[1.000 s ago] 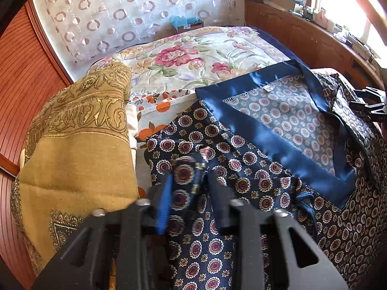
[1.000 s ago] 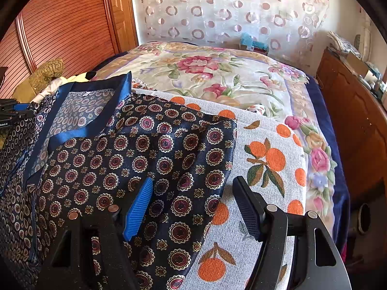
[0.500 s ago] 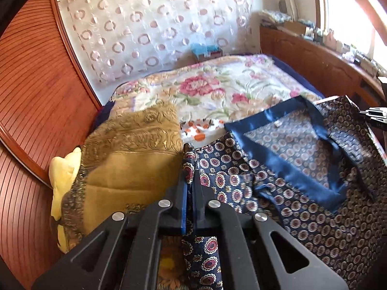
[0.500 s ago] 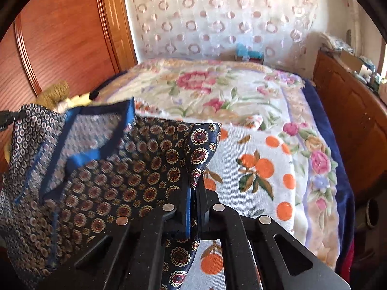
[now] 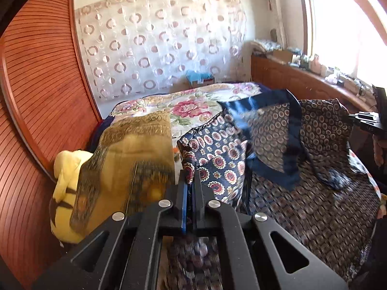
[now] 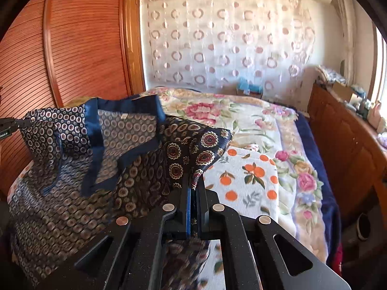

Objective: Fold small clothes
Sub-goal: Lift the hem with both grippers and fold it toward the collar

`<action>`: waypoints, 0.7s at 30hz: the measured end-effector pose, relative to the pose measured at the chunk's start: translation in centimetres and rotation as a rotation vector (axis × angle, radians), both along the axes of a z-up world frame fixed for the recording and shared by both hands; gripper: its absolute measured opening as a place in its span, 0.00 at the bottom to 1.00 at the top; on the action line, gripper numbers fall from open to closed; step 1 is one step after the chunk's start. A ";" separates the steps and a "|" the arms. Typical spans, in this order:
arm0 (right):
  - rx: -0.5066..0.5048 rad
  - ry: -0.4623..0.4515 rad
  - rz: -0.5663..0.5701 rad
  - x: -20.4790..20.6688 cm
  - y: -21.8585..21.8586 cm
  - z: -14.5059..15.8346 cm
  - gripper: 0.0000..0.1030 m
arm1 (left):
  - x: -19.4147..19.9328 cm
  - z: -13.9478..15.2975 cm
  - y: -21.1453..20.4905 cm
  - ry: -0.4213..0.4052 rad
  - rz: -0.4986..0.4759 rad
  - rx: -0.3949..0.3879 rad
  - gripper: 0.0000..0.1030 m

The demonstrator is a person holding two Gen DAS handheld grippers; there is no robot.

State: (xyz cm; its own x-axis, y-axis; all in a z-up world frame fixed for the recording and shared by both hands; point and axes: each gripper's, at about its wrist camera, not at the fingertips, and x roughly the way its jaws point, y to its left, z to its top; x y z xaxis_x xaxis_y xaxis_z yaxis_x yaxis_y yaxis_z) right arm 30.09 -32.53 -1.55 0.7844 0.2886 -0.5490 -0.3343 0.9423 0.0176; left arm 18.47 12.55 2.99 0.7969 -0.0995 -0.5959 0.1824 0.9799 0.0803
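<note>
Left wrist view: the left gripper [image 5: 191,181] is clamped tight on one corner of the shirt [image 5: 278,130], raised off the bed [image 5: 193,106] to hang straight.

Right wrist view: the right gripper [image 6: 193,183] pinches the other corner of the shirt [image 6: 125,130] above the bed's near edge, keeping it spread for folding.

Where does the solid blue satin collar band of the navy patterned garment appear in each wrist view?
Left wrist view: the blue satin collar band sits right of centre, framing the paler inside of the navy medallion-print garment.
Right wrist view: the band sits left of centre.
Shared landmark: the white curtain with ring pattern on the far wall.
</note>
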 end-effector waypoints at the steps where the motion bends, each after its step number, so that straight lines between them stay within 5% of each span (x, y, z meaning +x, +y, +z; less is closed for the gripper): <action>1: -0.003 -0.012 -0.002 -1.2 0.0 0.1 0.03 | -1.0 0.0 0.2 -0.007 0.000 -0.007 0.04; 8: 0.023 -0.037 -0.001 -10.9 -1.4 -0.5 0.03 | -8.9 -2.3 2.5 -0.018 0.044 -0.079 0.04; 15: 0.070 0.081 -0.005 -18.4 -3.7 -5.4 0.03 | -13.2 -7.6 4.3 0.078 0.106 -0.149 0.04; 21: 0.111 0.183 -0.025 -21.1 -5.2 -8.5 0.03 | -14.8 -9.4 5.3 0.111 0.140 -0.173 0.04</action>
State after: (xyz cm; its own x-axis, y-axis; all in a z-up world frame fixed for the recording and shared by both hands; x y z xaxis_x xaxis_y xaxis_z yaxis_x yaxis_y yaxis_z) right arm 9.00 -37.77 -10.09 0.6819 0.3370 -0.6492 -0.2929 0.9391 0.1799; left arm 3.71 17.88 -6.44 0.7410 -0.1009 -0.6639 0.0425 0.9937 -0.1037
